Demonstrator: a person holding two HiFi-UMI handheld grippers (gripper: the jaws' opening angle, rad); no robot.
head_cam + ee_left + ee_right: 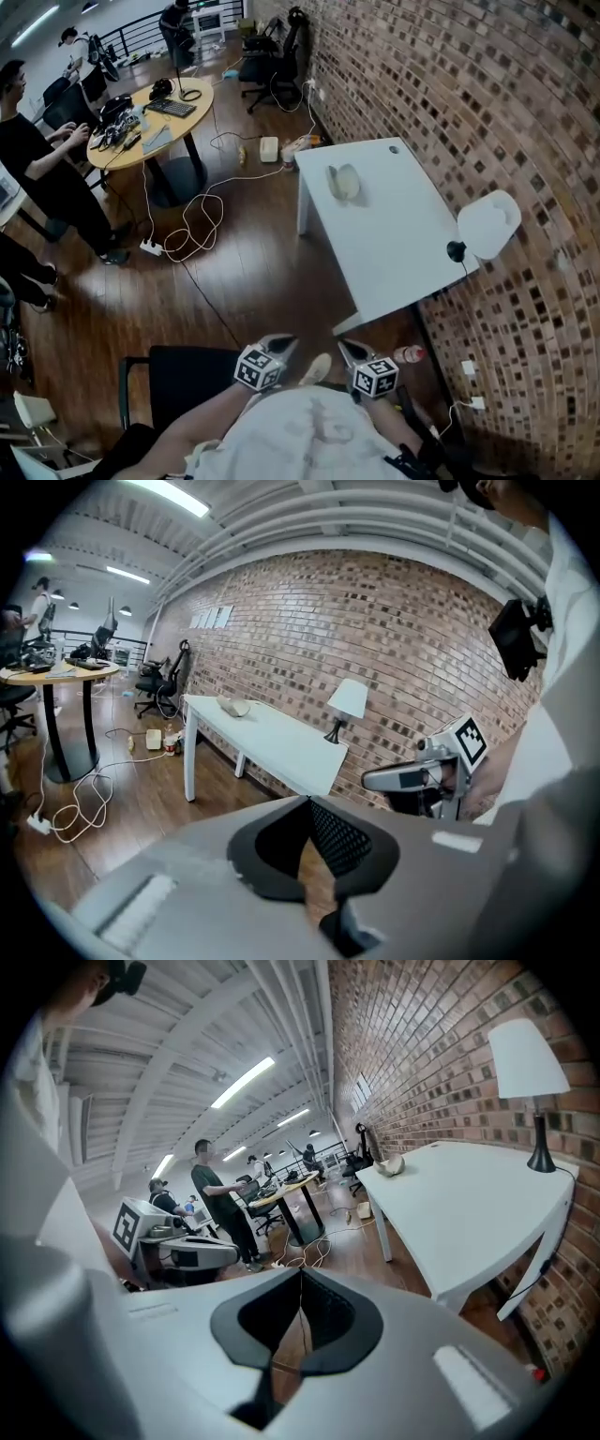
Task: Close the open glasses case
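head view up high, tilted steeply down past left gripper (279, 347) and right gripper (349, 351), white table (394, 244) well ahead, both gripper views low, facing that table from well back, all three share table and lamp (489, 223)

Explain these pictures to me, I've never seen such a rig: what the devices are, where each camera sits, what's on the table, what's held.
No robot here: a person holds a two-jaw gripper in each hand. The head view looks down from a camera on the person's head, showing the left gripper and right gripper close to the body. The other two views come from cameras riding on each gripper, looking along its jaws. Both pairs of jaws are shut with nothing between them, so nothing is held. On the white table sit an open glasses case and, by the brick wall, a white lamp.
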